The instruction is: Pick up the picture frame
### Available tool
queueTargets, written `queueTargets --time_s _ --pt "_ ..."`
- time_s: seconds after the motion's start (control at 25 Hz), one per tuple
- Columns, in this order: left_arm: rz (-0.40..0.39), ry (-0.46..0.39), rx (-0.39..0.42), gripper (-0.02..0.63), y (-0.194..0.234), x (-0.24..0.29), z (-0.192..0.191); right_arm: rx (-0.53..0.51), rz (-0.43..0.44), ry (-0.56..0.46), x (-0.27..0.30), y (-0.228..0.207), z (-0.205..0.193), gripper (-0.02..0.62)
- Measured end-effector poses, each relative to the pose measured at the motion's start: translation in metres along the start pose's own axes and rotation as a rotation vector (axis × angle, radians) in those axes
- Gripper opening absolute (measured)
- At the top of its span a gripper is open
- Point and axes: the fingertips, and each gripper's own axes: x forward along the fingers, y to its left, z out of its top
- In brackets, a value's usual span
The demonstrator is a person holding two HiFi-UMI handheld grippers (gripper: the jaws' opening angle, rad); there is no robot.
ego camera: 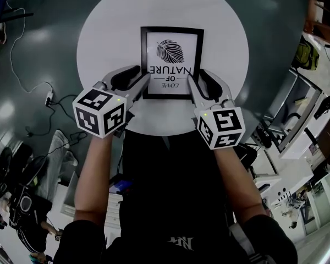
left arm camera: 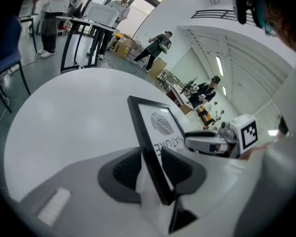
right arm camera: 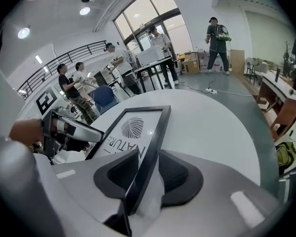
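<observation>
A black picture frame (ego camera: 171,59) with a leaf print and the words "LOVE OF NATURE" lies flat on the round white table (ego camera: 99,26). My left gripper (ego camera: 143,75) straddles the frame's left edge near the closer corner. In the left gripper view the frame (left arm camera: 158,127) stands between the pads (left arm camera: 126,169) with a thin gap showing, so this gripper (left arm camera: 153,169) is open. My right gripper (ego camera: 197,75) straddles the frame's right edge in the same way. In the right gripper view the frame (right arm camera: 130,127) passes between the pads (right arm camera: 175,174), and that gripper (right arm camera: 147,172) is open too.
The table's near rim lies just under both grippers, against the person's body. Cables and a power strip (ego camera: 48,98) lie on the grey floor at the left. Desks and equipment (ego camera: 297,120) crowd the right. Several people and a trestle table (right arm camera: 150,58) stand beyond the table.
</observation>
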Motion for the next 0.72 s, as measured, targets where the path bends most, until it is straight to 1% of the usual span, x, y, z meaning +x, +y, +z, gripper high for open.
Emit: queueTargets --time_s 0.24,0.52,0.72 --pt "0.024 0.015 0.021 0.100 -0.0022 0.0014 0.0006 -0.027 -0.021 -0.003 -0.0013 0.0019 0.0016 0.112" --pt "0.053 0.020 0.024 0.098 0.0000 0.0052 -0.0029 -0.021 -0.038 -0.005 0.0016 0.0008 -0.0025 0.101" --pt "0.049 0.014 -0.017 0.092 0.0029 0.0060 -0.0057 -0.001 -0.048 -0.008 0.0028 0.0002 -0.0052 0.087"
